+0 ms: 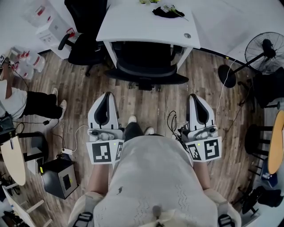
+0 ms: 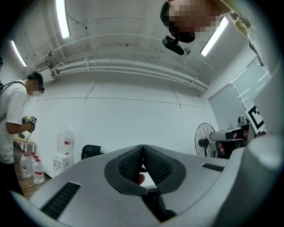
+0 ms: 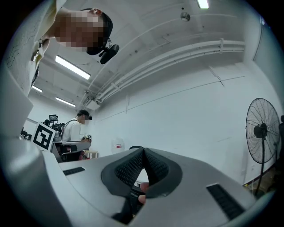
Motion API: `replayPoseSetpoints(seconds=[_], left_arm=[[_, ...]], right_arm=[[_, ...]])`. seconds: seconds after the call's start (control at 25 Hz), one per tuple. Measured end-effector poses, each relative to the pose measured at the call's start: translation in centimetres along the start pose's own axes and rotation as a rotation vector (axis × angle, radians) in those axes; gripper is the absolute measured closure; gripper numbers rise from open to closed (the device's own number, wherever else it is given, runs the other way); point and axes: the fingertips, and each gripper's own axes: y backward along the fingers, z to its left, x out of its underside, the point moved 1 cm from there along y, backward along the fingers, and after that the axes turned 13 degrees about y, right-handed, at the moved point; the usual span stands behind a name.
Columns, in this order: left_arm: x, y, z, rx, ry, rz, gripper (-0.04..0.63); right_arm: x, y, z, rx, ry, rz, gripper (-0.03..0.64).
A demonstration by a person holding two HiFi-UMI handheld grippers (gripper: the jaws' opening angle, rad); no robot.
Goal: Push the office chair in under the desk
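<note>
Wood plank floor (image 1: 146, 104), white desk (image 1: 146, 22) at the top of the head view. Office chair (image 1: 148, 62) sat tucked in under the desk: seat beneath the top, between the desk's side panels, only the curved dark edge of its back sticking out toward the operator. It touched neither gripper; a strip of floor showed between them.

Left gripper (image 1: 107, 95) and right gripper (image 1: 194, 96) were side by side, one on each side of the operator's feet, both pointing toward the chair. Left jaws: closed pad to pad, nothing gripped. Right jaws: same, pads together, nothing gripped.

Second black chair (image 1: 86, 40) stood just beside the desk's left end. Dark bundle (image 1: 166, 12) lay on the desk near its far edge. Standing fan (image 1: 266, 48) was well to the right of the desk. Another person (image 1: 26, 104) stood at the left edge of the view. Black box (image 1: 60, 177) sat on the floor near the operator's left.
</note>
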Motion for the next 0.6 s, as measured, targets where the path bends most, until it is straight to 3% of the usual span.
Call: replayPoseSetpoints(seconds=[0.6], left_arm=[[0.73, -0.59, -0.60, -0.001, -0.006, 0.013, 0.574]], right_arm=[[0.87, -0.16, -0.43, -0.001, -0.023, 0.013, 0.607]])
